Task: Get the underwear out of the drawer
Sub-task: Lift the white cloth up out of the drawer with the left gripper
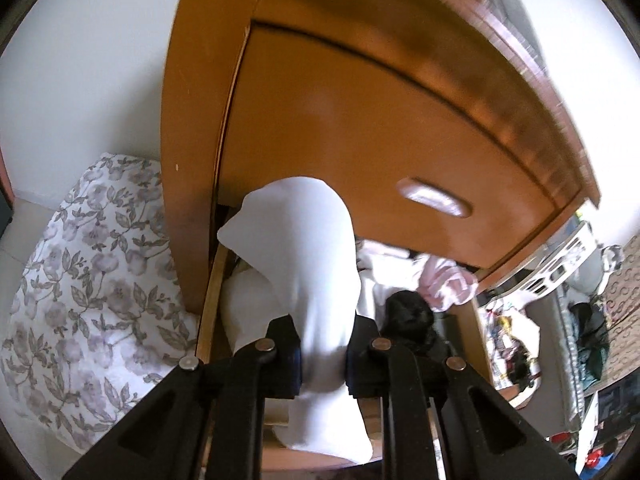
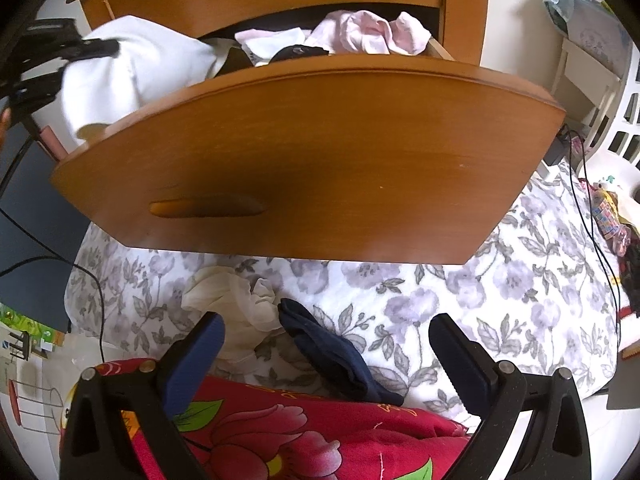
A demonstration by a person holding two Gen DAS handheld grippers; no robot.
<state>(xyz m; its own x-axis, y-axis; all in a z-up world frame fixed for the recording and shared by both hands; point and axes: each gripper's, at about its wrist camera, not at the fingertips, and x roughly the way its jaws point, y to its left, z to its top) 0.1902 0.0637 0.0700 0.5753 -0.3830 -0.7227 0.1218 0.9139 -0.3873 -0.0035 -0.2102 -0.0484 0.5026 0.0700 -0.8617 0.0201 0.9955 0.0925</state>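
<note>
White underwear (image 1: 308, 248) hangs lengthwise, clamped in the left hand-held gripper (image 1: 322, 354) above the drawer (image 2: 312, 152); the right hand-held gripper (image 2: 326, 344), farther off, stands open.

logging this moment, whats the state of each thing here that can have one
left gripper: shut on the white garment
white garment: gripped, raised above the drawer
right gripper: open, holding nothing
drawer: pulled open, clothes inside
pink garment: crumpled in the drawer
navy garment: lying on the floral bedding
cream garment: crumpled on the floral bedding
</note>
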